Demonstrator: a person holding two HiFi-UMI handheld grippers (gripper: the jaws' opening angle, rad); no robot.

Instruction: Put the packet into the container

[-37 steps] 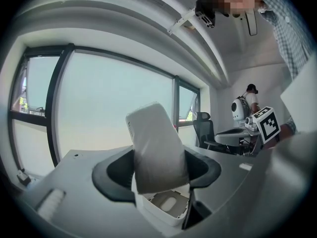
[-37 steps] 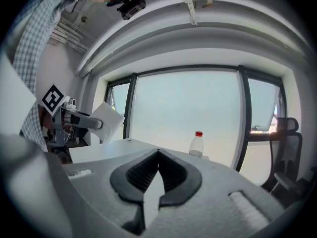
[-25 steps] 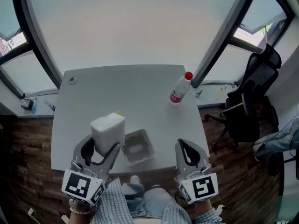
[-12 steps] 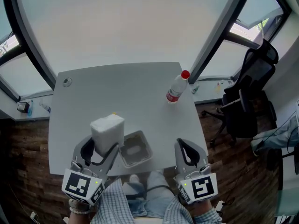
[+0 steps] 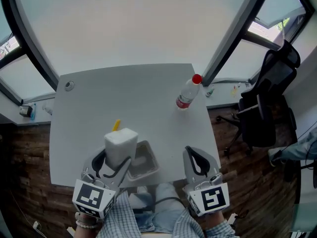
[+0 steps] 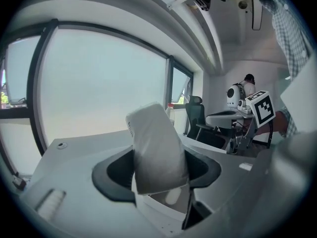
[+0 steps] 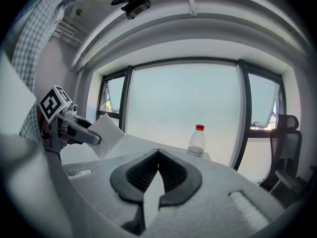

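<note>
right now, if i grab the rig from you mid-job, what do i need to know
Left gripper: jaws shut on the packet, which is held upright in the air.
Right gripper: jaws together, empty, near the table's front edge, to the right of the container.
Container: open, at the front edge of the table, just right of and below the packet.
Done: packet is lifted and next to the container.
Left: move it over the opening, lower it, open the jaws.
</note>
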